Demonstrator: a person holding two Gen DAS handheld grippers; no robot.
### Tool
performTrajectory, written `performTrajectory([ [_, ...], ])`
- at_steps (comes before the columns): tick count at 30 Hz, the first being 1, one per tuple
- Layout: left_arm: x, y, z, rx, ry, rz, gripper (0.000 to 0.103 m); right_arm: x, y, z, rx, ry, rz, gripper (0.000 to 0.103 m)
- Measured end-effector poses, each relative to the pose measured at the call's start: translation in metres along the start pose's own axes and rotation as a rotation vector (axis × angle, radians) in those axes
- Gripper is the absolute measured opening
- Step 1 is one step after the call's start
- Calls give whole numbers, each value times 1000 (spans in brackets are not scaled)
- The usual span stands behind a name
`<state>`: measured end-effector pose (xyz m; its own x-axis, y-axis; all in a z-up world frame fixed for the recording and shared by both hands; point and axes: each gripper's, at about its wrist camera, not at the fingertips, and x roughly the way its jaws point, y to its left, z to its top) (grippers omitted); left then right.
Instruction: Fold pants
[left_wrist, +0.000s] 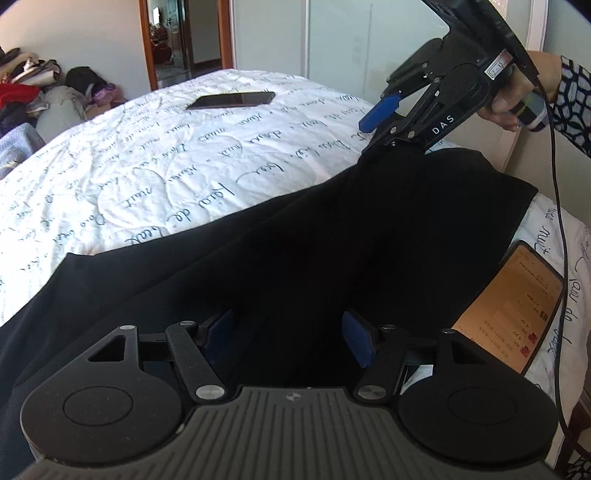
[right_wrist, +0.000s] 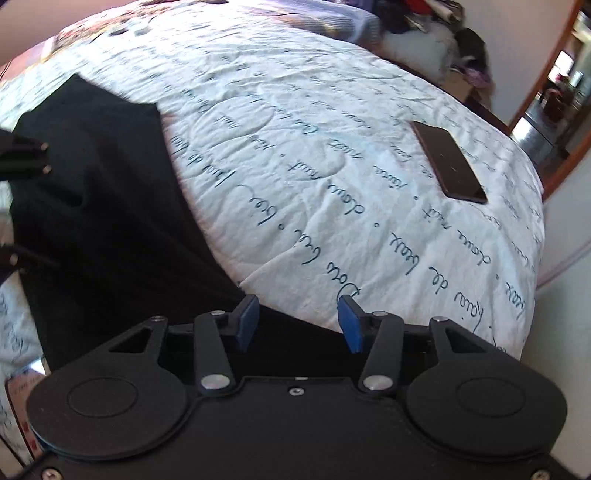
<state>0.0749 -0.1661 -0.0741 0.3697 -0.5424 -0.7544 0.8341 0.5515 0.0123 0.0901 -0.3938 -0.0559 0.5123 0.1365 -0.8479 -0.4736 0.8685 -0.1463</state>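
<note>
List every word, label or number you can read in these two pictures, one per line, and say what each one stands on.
"DAS": white letters on the finger link of the right gripper.
White sticker on that gripper's body: too small to read.
Blue cursive script printed across the white bedspread: French-looking, but too distorted to quote with certainty.
Lit phone beside the black pants: text too small to read.
Dark phone: blank screen.
</note>
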Motion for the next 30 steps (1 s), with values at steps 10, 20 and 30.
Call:
performTrajectory([
  [10, 9, -1, 0, 14, 16, -20, 69, 14, 3, 9, -123, 111, 169, 49],
  [20, 3, 13, 3, -31, -5, -98, 75, -2, 18, 3, -197, 131, 111, 8],
  [30, 1, 7, 4, 17, -20, -58, 76, -40, 69, -29, -341, 93, -79, 2],
])
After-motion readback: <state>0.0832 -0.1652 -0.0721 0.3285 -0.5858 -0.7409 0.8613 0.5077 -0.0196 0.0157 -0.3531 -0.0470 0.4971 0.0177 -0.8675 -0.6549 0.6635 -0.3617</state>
